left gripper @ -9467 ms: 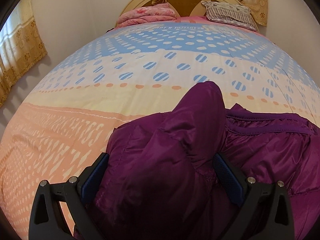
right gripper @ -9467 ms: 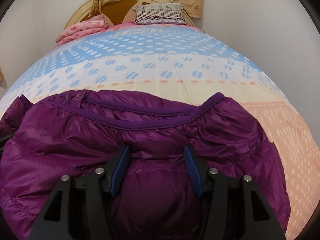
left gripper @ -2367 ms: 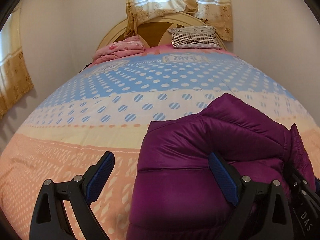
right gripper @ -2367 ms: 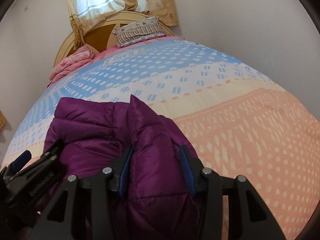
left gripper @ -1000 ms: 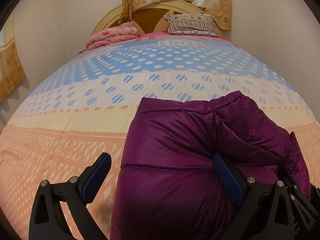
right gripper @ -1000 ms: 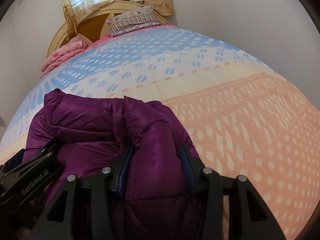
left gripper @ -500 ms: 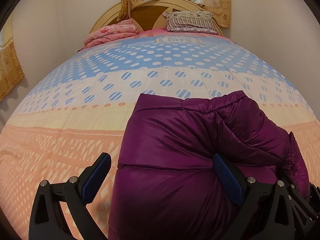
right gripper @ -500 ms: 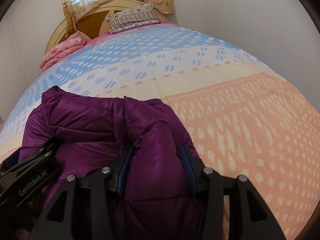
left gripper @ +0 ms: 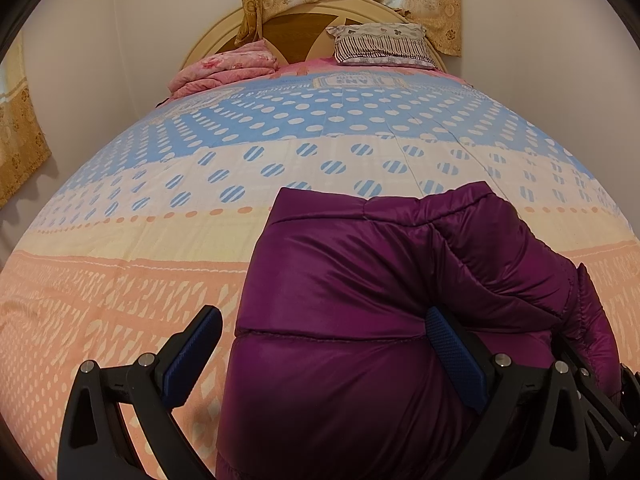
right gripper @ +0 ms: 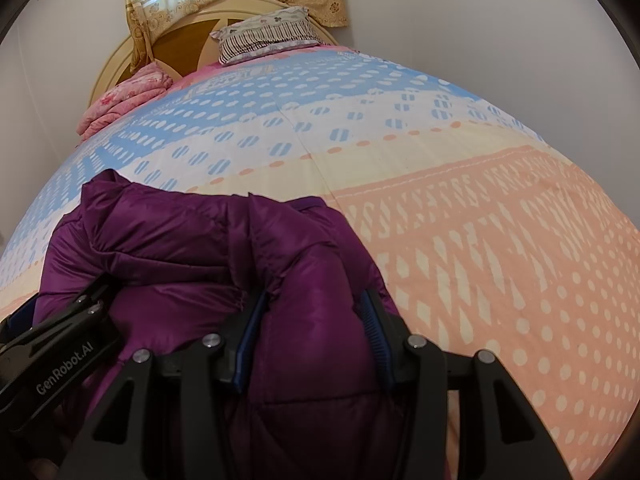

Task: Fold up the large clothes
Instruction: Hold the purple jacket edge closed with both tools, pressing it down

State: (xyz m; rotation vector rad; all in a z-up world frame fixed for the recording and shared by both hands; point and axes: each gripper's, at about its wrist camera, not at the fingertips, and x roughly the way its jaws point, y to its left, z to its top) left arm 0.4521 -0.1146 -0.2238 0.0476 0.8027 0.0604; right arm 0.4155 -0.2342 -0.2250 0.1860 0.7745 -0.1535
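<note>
A purple puffer jacket point(left gripper: 360, 280) lies folded into a thick bundle on the bed. My left gripper point(left gripper: 324, 344) is open wide; its right finger point(left gripper: 452, 344) presses into the jacket's top layer and its left finger point(left gripper: 196, 344) stands free over the bedspread. In the right wrist view my right gripper point(right gripper: 312, 328) is shut on a thick fold of the jacket point(right gripper: 192, 240) at its right edge. The left gripper's body point(right gripper: 52, 356) shows there at the lower left, on the jacket.
The bed has a bedspread point(left gripper: 200, 184) with blue dots and peach bands. A folded pink blanket point(left gripper: 224, 68) and a striped pillow point(left gripper: 380, 44) lie by the headboard point(left gripper: 296, 28). Curtains hang behind, and a wall runs along the bed's right side.
Over the last second hardly anything has moved; both grippers stay on the jacket. Since 9.5 s ago the spread-out jacket has been folded into a compact bundle.
</note>
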